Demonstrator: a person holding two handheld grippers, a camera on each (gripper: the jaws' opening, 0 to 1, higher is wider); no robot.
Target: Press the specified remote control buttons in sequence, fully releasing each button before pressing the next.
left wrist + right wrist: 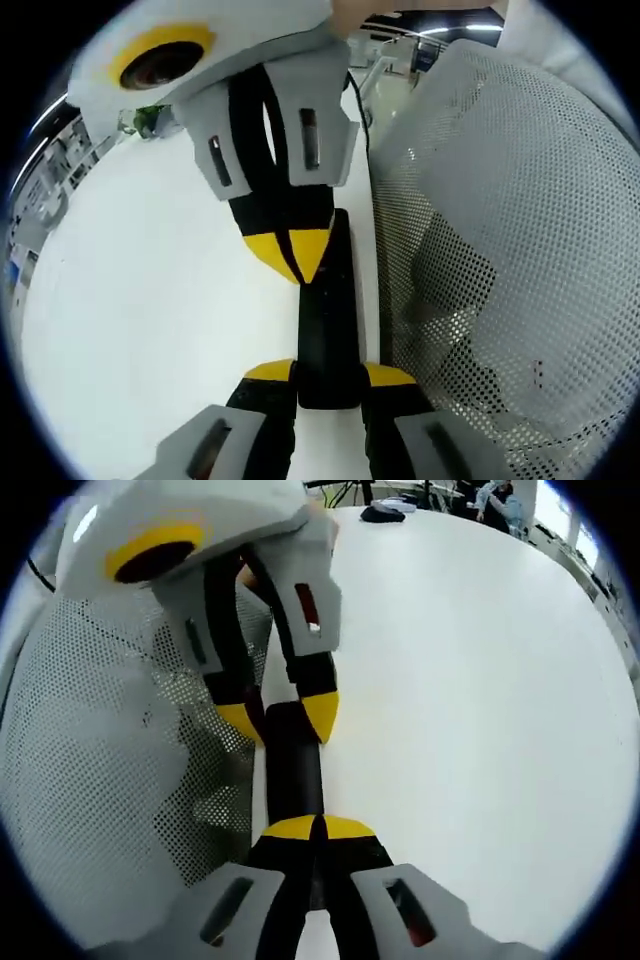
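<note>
Remote control (pixel 326 320), a slim black bar, is lying along the white table (pixel 150 330) just beside its edge, where a white mesh chair back (pixel 510 250) is rising close alongside. In the left gripper view, the left gripper (pixel 328 374) is clamping the remote's near end, its yellow-tipped jaws standing narrow on either side of the body. From above, the right gripper (pixel 292 250) is coming in with its yellow tips brought together to a single point, resting on or just over the remote's upper face near the far end.

In the right gripper view, the right gripper (pixel 317 829) is showing its jaws closed tip to tip with nothing between them, poised over the near stretch of the remote control (pixel 292 765). Beyond it, the left gripper (pixel 280 717) is gripping the opposite end by the long sides.

Judging by its looks, the remote is likely a light, rigid plastic piece with a smooth, somewhat slippery shell, liable to skid on the bare table under a press. Holding it across the narrow sides at one end, as the left gripper is doing, is leaving the face free. Buttons are too dark to make out.
</note>
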